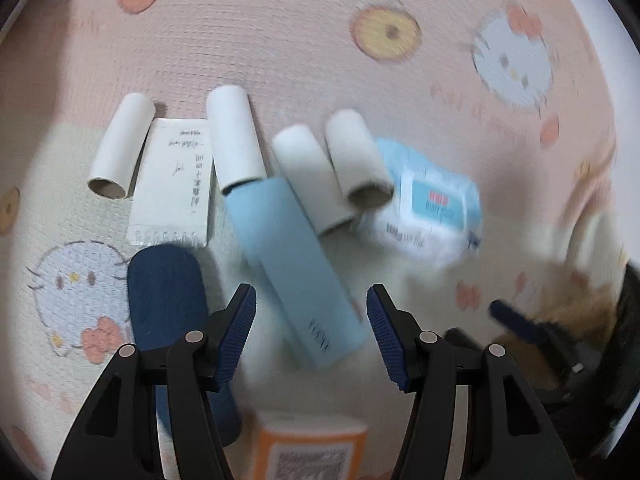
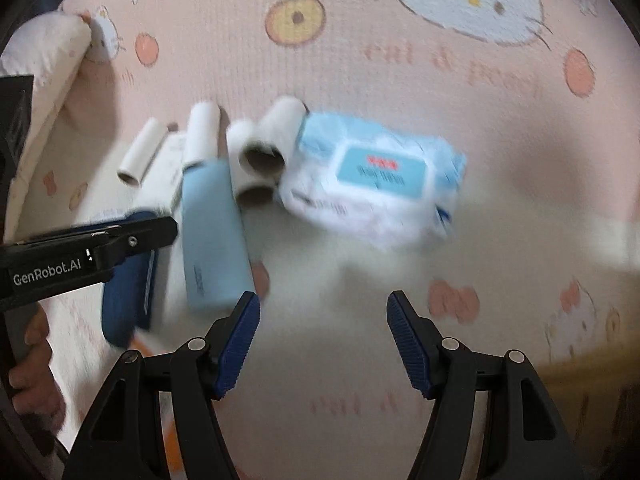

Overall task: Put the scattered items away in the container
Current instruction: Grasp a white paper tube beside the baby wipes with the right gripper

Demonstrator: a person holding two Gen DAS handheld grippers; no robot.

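Scattered items lie on a pink cartoon mat (image 1: 280, 40). A light blue box (image 1: 296, 268) (image 2: 214, 240) lies just ahead of my open left gripper (image 1: 311, 312), between its fingertips' line. Several white cardboard rolls (image 1: 236, 140) (image 2: 256, 148) lie behind it, beside a white paper card (image 1: 172, 184). A blue-and-white wet wipes pack (image 1: 428, 204) (image 2: 376, 188) lies to the right. A dark blue flat case (image 1: 168, 300) (image 2: 128, 292) lies at left. My right gripper (image 2: 324, 320) is open and empty, above bare mat, short of the wipes pack.
An orange-and-white box (image 1: 312, 448) sits under the left gripper's base. The right gripper's arm (image 1: 520, 320) shows at the right edge of the left view; the left gripper's body (image 2: 80, 256) crosses the left of the right view. A white cushion edge (image 2: 44, 60) lies far left.
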